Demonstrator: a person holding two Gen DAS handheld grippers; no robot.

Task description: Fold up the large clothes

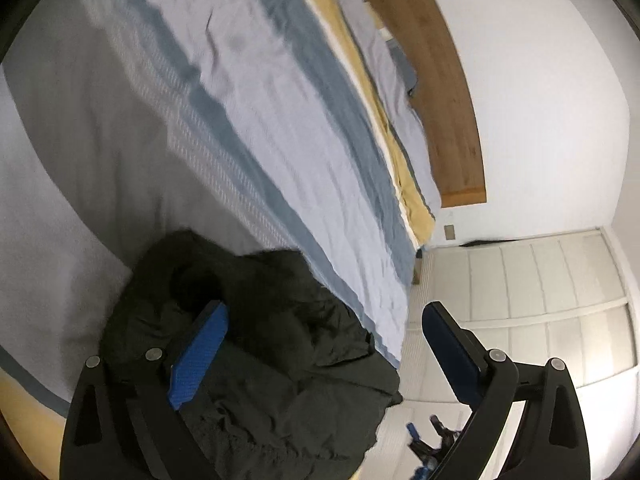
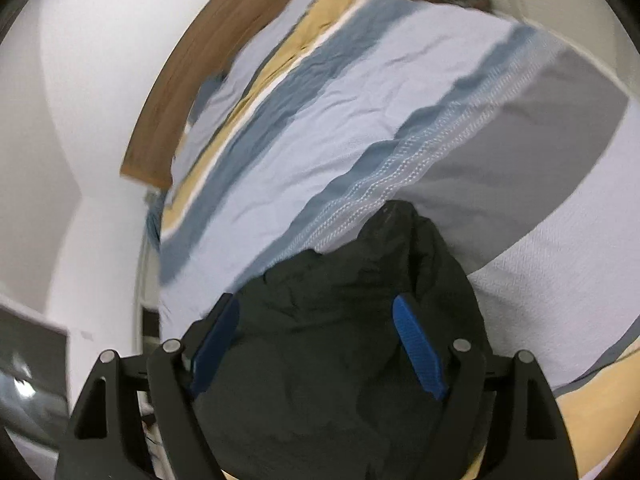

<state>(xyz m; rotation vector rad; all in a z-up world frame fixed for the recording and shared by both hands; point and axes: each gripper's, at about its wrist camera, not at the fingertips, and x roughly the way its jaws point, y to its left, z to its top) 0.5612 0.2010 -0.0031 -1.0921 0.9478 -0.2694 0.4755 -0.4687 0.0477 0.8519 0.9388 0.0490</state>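
A crumpled black garment [image 1: 272, 344] lies bunched on the striped bed cover near the bed's edge. It also shows in the right wrist view [image 2: 340, 344]. My left gripper [image 1: 324, 316] is open above it, its left finger [image 1: 200, 356] over the cloth and its right finger [image 1: 452, 352] past the bed's edge over the floor. My right gripper [image 2: 316, 312] is open, its blue pads [image 2: 416, 344] spread on either side of the garment just above it. Neither holds anything.
The bed cover [image 1: 256, 120] has blue, grey, white and yellow stripes. A wooden headboard [image 1: 440, 80] stands against the white wall. White closet doors [image 1: 540, 300] stand beyond the bed's edge. Small dark and blue objects [image 1: 428, 440] lie on the floor.
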